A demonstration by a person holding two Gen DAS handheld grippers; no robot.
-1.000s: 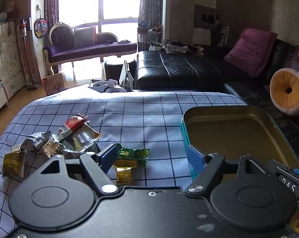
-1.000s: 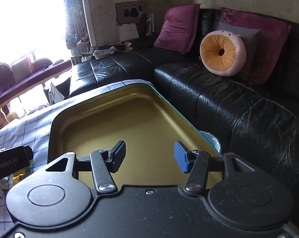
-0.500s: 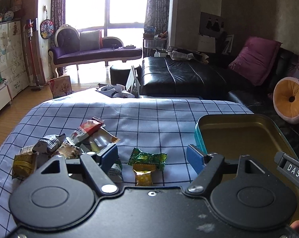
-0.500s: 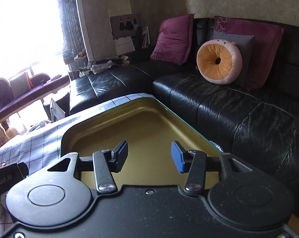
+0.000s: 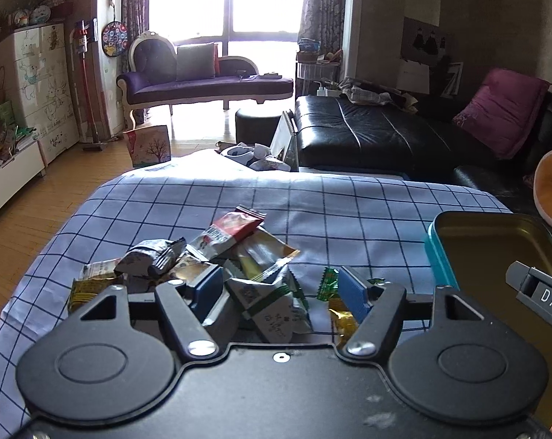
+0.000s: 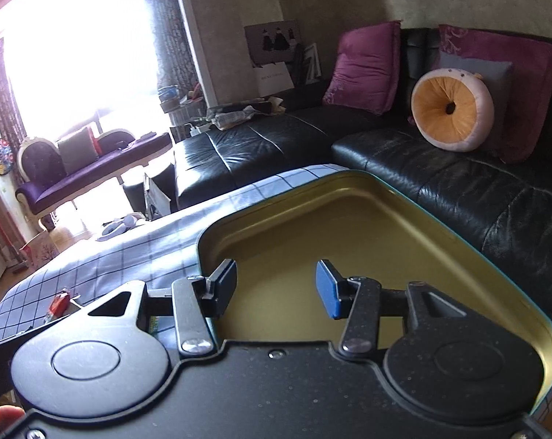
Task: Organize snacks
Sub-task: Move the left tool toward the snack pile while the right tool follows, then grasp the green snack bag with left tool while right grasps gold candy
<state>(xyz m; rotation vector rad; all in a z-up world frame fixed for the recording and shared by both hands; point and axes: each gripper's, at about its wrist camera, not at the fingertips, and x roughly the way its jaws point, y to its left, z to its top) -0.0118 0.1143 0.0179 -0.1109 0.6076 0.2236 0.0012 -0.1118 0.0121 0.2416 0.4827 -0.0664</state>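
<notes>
A pile of wrapped snacks [image 5: 217, 256] lies on the blue checked cloth [image 5: 312, 197]. My left gripper [image 5: 281, 292] is open and hangs over the pile's near edge, with a white-green packet [image 5: 272, 303] between its fingers. A green-gold candy [image 5: 331, 285] lies by its right finger. An empty teal tin [image 5: 488, 241] with a gold inside stands to the right. In the right wrist view my right gripper [image 6: 276, 285] is open and empty over the tin [image 6: 349, 226].
A black leather sofa [image 6: 440, 183] runs along the table's far and right sides, with pink cushions [image 6: 363, 66] and a round orange pillow [image 6: 451, 109]. A purple chaise [image 5: 203, 84] stands by the window. A cabinet [image 5: 34, 84] is at the left wall.
My left gripper has moved left from the tin to above the snack pile. My right gripper has drawn back a little over the tin and stays open.
</notes>
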